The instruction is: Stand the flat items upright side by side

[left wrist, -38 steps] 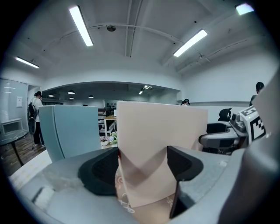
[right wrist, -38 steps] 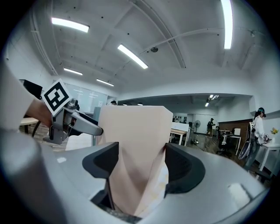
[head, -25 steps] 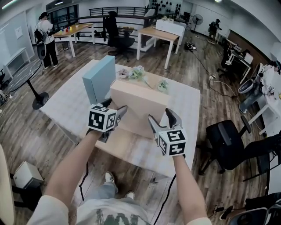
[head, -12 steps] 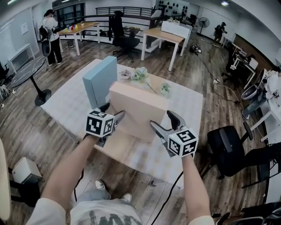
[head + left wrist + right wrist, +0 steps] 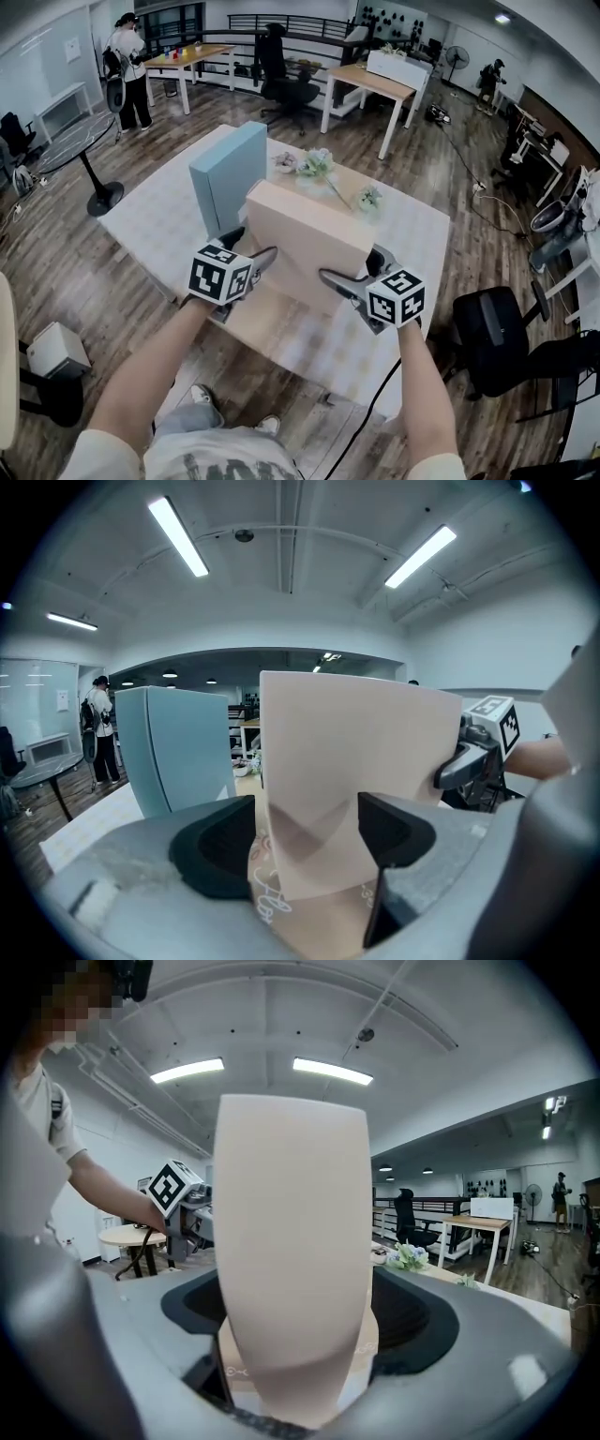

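Beige flat box stood upright on its long edge on the desk, nearest the wearer. The left hand-held gripper was clamped on its near left corner. The right hand-held gripper had just been opening its jaws, which stood wide with the box's right end between them, apparently unpressed. Just beyond the left end, a light-blue flat box stood upright, set at an angle to the beige one. Artificial flowers lay farther back. Judged nearly complete: both items stood; the left release, and perhaps squaring the pair, remained.
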